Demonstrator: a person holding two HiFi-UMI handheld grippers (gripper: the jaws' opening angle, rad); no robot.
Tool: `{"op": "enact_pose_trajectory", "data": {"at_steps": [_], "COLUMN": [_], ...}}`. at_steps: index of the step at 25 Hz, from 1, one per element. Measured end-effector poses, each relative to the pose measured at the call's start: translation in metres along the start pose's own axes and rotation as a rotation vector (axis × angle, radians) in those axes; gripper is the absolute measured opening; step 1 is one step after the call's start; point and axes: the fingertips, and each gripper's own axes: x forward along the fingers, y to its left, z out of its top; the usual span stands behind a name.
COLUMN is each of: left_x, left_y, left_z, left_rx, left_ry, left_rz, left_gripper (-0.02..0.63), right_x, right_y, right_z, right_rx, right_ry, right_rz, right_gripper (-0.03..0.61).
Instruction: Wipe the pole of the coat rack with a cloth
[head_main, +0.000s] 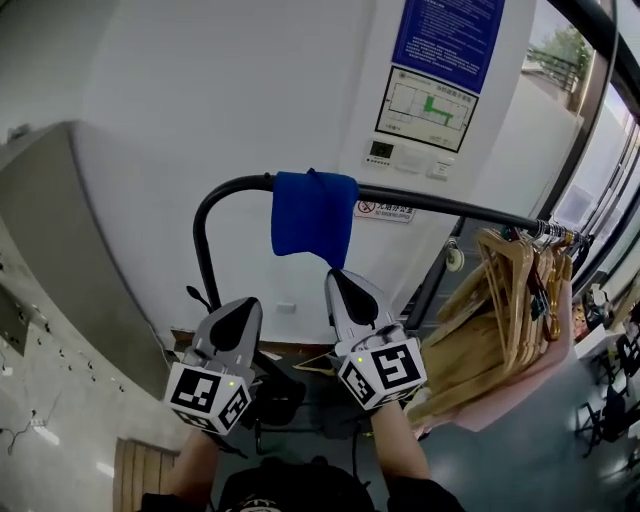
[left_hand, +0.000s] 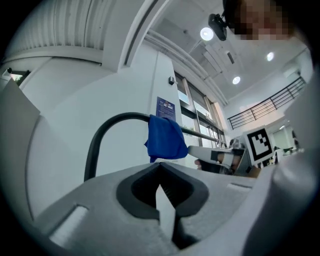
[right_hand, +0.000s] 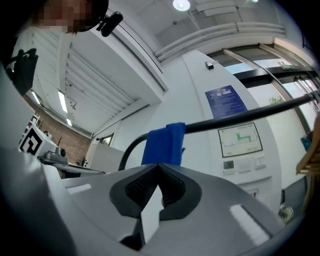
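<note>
Blue cloth (head_main: 313, 217) draped over pole (head_main: 440, 207), near its bend. Left gripper (head_main: 238, 308) and right gripper (head_main: 338, 277) sit below it, both pressed together, empty. Wall poster (head_main: 447, 35) print too small to read.

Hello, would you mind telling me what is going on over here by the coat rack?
A person holds a gripper in each hand beneath the coat rack. A blue cloth hangs draped over the black pole, near its curved end. The right gripper points up just below the cloth's lower edge; the left gripper sits lower, off to the side. Both have their jaws together and hold nothing, so wiping has not begun. Wooden hangers hang bunched further along the pole.
</note>
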Motion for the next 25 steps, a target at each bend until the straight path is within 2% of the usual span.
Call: {"op": "enact_pose_trajectory", "data": {"at_steps": [6,10,16,20,25], "left_x": [-0.012,-0.030,-0.062,-0.085,-0.124], "left_y": [-0.033,-0.062,-0.104,-0.136,-0.187], "left_z": [-0.039,-0.053,-0.068,-0.088,-0.103], "left_rx": [-0.028,-0.026,-0.021,-0.046,-0.053], "left_ry": [0.060,0.085,0.112,0.159,0.203], "left_rz": [-0.111,-0.154,-0.106,-0.042,0.003], "left_gripper": [0.005,0.005,0.005,0.005,0.005], "right_x": [-0.065,-0.102,-0.156,-0.199,-0.264], "right_y": [0.005,0.015,0.047,0.073,0.071], "right_z": [-0.074,-0.102,-0.103,-0.106,-0.104], "right_rx": [0.073,0.122,0.174,0.153,0.188], "right_ry": [0.152,0.213,0.235,0.285,0.312], "right_rz": [-0.090,-0.112,-0.063,-0.019,-0.021], "right_gripper": [0.002,0.002,0.002,0.002,0.002]}}
